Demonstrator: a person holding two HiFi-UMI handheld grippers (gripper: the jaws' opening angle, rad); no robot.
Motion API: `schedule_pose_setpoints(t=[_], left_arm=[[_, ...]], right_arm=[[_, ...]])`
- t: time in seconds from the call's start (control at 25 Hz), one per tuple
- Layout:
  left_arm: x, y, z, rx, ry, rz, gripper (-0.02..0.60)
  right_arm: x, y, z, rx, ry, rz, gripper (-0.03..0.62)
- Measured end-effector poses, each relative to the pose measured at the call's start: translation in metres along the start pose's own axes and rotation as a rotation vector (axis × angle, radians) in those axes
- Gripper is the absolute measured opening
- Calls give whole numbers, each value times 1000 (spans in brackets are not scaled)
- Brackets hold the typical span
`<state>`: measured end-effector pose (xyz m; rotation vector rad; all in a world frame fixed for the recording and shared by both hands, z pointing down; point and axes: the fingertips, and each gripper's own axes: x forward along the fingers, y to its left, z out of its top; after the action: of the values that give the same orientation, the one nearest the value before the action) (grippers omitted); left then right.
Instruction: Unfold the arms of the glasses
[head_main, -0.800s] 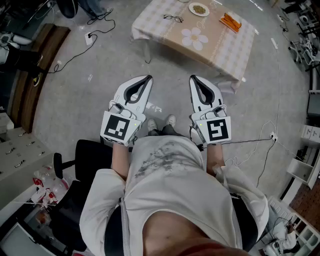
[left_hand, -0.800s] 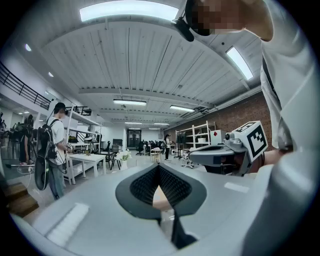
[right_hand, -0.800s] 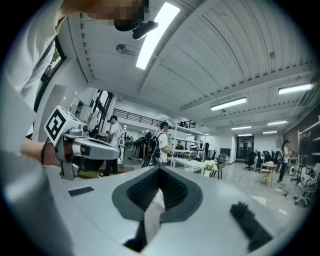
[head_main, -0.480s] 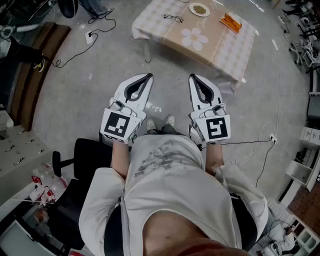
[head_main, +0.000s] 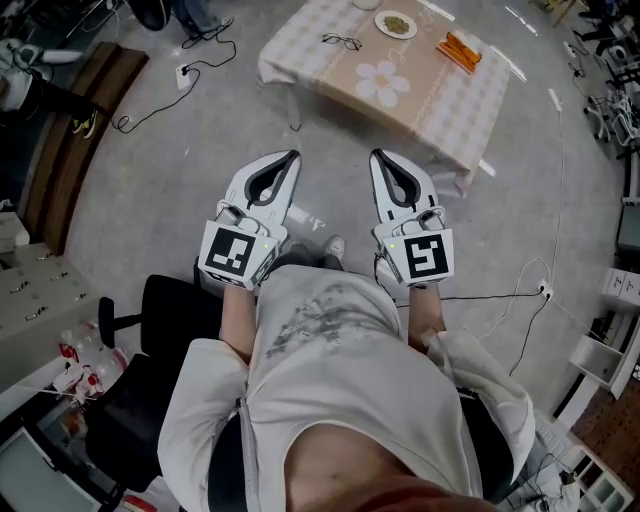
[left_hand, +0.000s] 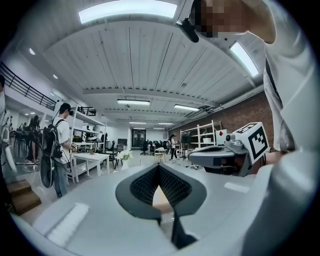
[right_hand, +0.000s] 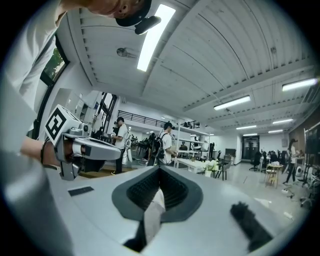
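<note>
On the far table, by its left end, the glasses lie well apart from the person; left gripper and right gripper are clenched empty, probably only for carrying

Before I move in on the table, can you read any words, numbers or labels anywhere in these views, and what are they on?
No words or numbers can be read in any view.
Left marker cube: black-and-white square code pattern, not text.
Right marker cube: the same kind of pattern, not text.
Shirt print: too faded and blurred to read.
Red diamond sign on a far shelf: too small to show any writing.
</note>
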<state>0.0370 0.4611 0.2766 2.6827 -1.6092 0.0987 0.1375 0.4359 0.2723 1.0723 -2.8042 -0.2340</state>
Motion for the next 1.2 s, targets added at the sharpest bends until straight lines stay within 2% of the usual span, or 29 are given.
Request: schedule_pose_setpoints(t=[0.4, 1.2], left_arm=[[29, 1, -3, -3, 13, -12, 8], [97, 94, -8, -16, 14, -85, 9]], right_arm=[[10, -24, -8, 17, 11, -5, 17], [114, -57, -18, -8, 80, -53, 17]])
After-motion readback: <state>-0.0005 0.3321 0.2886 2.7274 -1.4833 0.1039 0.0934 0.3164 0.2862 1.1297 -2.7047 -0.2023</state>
